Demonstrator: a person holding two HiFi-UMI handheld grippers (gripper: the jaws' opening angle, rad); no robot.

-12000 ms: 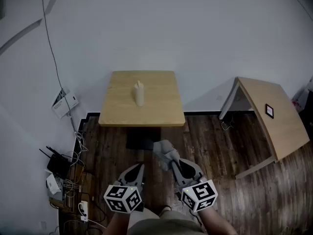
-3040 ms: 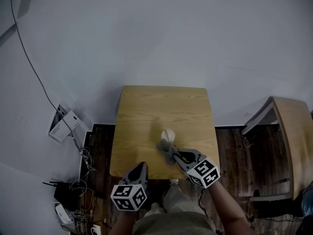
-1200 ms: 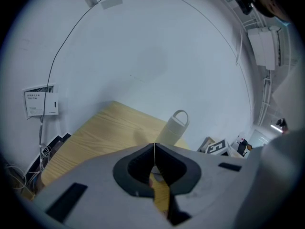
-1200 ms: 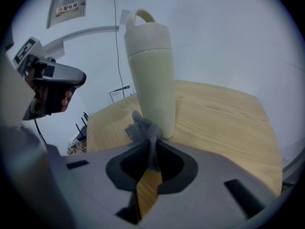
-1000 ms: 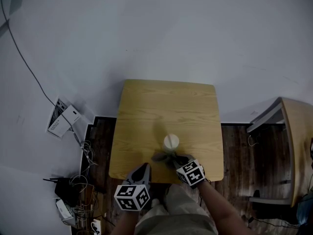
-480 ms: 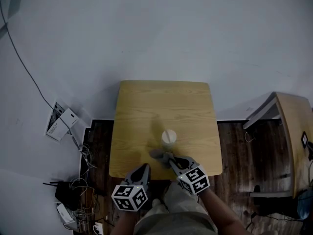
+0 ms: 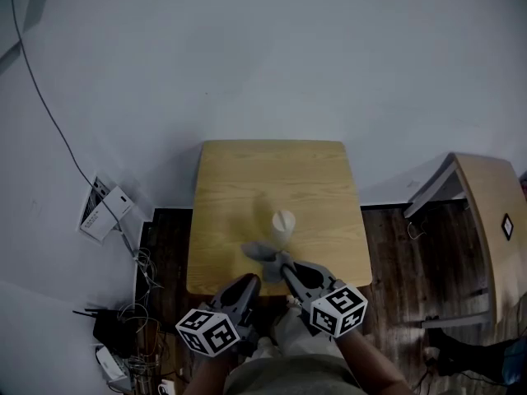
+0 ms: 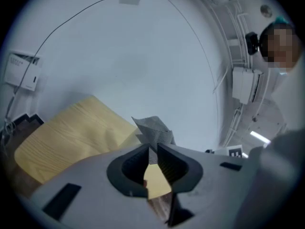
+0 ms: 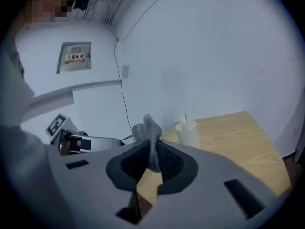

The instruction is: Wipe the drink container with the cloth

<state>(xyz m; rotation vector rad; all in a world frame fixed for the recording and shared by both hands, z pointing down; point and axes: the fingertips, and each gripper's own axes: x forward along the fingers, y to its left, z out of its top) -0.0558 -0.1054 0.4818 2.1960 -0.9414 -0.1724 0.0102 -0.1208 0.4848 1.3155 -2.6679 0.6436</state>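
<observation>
A white drink cup [image 7: 282, 225] with a straw stands near the front of the wooden table [image 7: 247, 171]. My right gripper [image 7: 284, 267] is shut on a grey cloth [image 7: 262, 251], which hangs just in front of the cup and left of it. In the right gripper view the cloth [image 9: 151, 137] is pinched in the right gripper [image 9: 151, 152], with the cup [image 9: 188, 131] beyond it to the right. My left gripper [image 7: 249, 284] is at the table's front edge, its jaws just starting to open from a thin slit with nothing in them. The cloth [image 8: 152, 128] shows past the left gripper [image 8: 152, 149].
A second wooden table [image 7: 486, 212] stands at the right. Cables and small devices [image 7: 115, 327] lie on the dark floor at the left. A white box [image 7: 103, 212] leans on the wall. The person's legs are below the table's front edge.
The left gripper's tips have swung right toward the cloth. The right gripper has drawn back a little, and the cloth now sits slightly left of where it was. The cup has not moved.
</observation>
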